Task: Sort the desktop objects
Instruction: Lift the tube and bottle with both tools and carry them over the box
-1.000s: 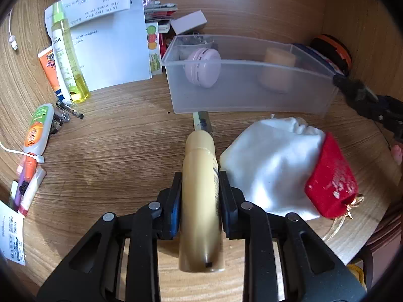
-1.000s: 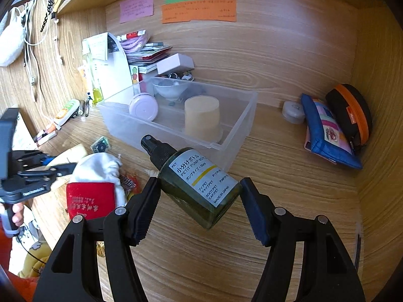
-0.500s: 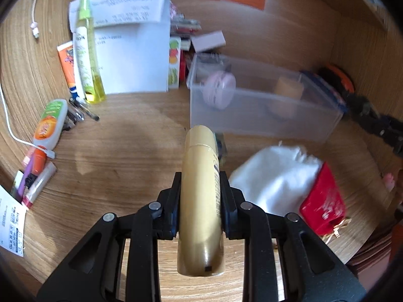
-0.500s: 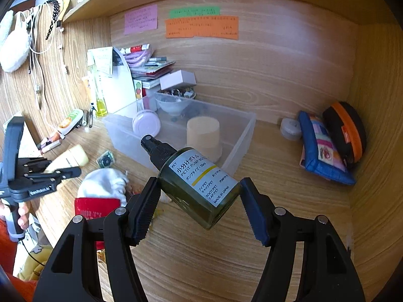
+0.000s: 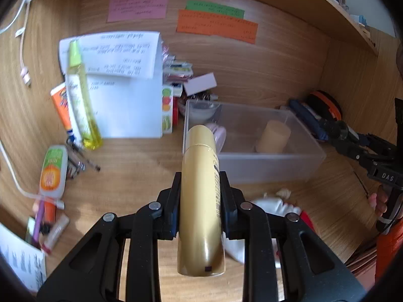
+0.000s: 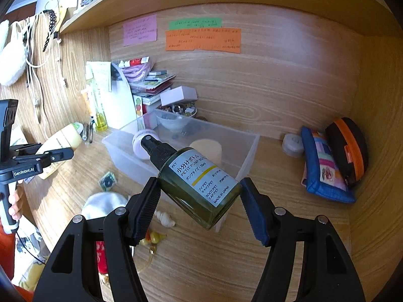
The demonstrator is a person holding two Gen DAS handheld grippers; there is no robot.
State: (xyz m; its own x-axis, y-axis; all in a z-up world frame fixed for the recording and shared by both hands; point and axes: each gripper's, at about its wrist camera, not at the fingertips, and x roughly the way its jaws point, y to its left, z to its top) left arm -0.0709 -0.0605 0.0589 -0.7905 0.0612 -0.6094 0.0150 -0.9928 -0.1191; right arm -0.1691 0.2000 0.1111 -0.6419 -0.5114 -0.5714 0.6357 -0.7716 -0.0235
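Both grippers are higher above the desk than before: left gripper [image 5: 200, 191] clamps the gold bottle [image 5: 200, 201], right gripper [image 6: 199, 198] grips the green spray bottle [image 6: 199, 186].

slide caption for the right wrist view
Right gripper holds a green pump bottle above the clear bin.
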